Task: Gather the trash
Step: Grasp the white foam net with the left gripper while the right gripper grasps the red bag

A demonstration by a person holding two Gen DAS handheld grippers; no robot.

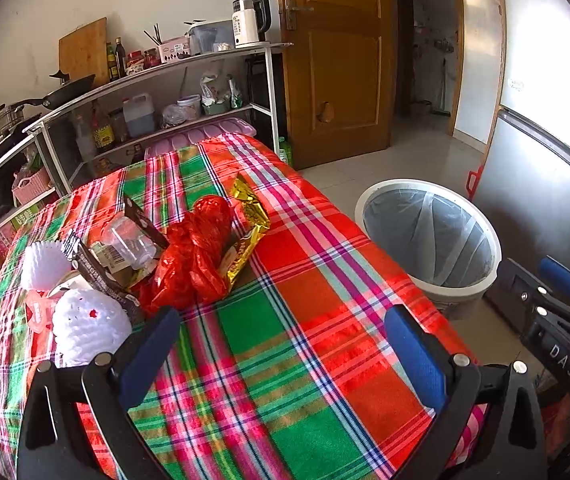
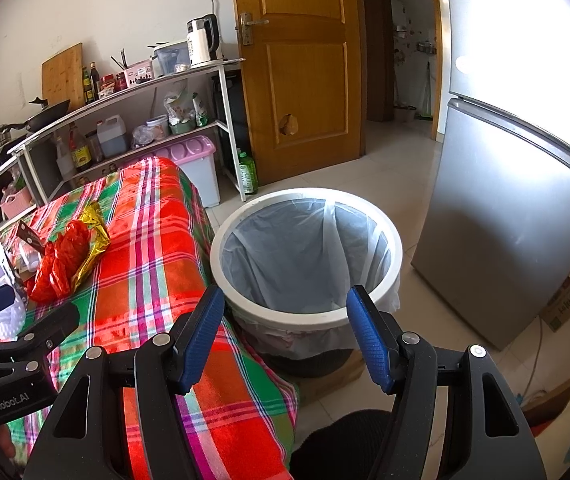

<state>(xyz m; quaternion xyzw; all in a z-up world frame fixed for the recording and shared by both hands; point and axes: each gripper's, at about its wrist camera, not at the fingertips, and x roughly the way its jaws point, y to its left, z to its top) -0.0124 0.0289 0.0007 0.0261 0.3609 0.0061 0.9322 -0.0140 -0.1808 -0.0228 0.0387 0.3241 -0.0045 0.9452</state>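
Observation:
A pile of trash lies on the plaid-covered table (image 1: 305,320): a red plastic bag (image 1: 193,256), a gold wrapper (image 1: 247,232), a clear plastic cup (image 1: 131,240), dark wrappers (image 1: 89,264) and white foam nets (image 1: 89,328). My left gripper (image 1: 285,344) is open and empty, just in front of the pile. My right gripper (image 2: 285,320) is open and empty, near the rim of the white trash bin (image 2: 305,312), which is lined with a clear bag and stands on the floor to the right of the table. The red bag (image 2: 59,268) and gold wrapper (image 2: 95,240) also show in the right wrist view.
A shelf unit (image 1: 165,80) with cookware, bottles and a kettle stands behind the table. A wooden door (image 1: 337,60) is at the back. A grey fridge (image 2: 517,220) stands right of the bin, with a cardboard box (image 2: 569,300) beside it.

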